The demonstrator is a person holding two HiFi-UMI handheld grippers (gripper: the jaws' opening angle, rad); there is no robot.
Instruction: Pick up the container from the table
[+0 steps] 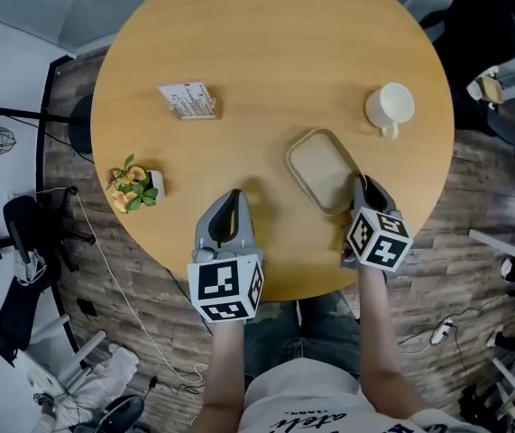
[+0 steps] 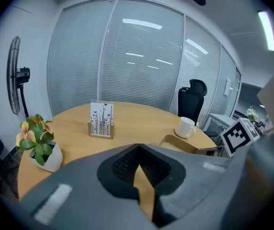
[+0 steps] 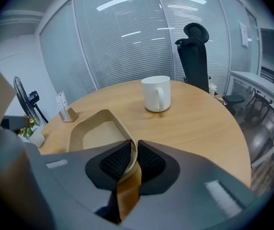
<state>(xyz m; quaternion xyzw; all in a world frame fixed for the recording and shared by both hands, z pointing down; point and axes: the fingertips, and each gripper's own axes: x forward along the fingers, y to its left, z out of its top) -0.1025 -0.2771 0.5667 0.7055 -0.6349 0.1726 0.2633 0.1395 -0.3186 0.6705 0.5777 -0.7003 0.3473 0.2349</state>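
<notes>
A shallow beige container [image 1: 320, 165] with rounded corners lies on the round wooden table [image 1: 266, 52], right of the middle. My right gripper [image 1: 359, 189] is at its near right corner. In the right gripper view the jaws are shut on the container's thin rim [image 3: 132, 150], one pad inside the wall and one outside; the container [image 3: 96, 134] holds nothing. My left gripper [image 1: 232, 204] rests over the table's near edge, well left of the container, shut with nothing between its pads [image 2: 127, 164].
A white mug [image 1: 390, 107] stands beyond the container at the right. A card holder [image 1: 188, 99] sits at the far left, a small potted plant [image 1: 133, 188] at the left edge. A black office chair [image 3: 196, 56] and a glass wall stand behind the table.
</notes>
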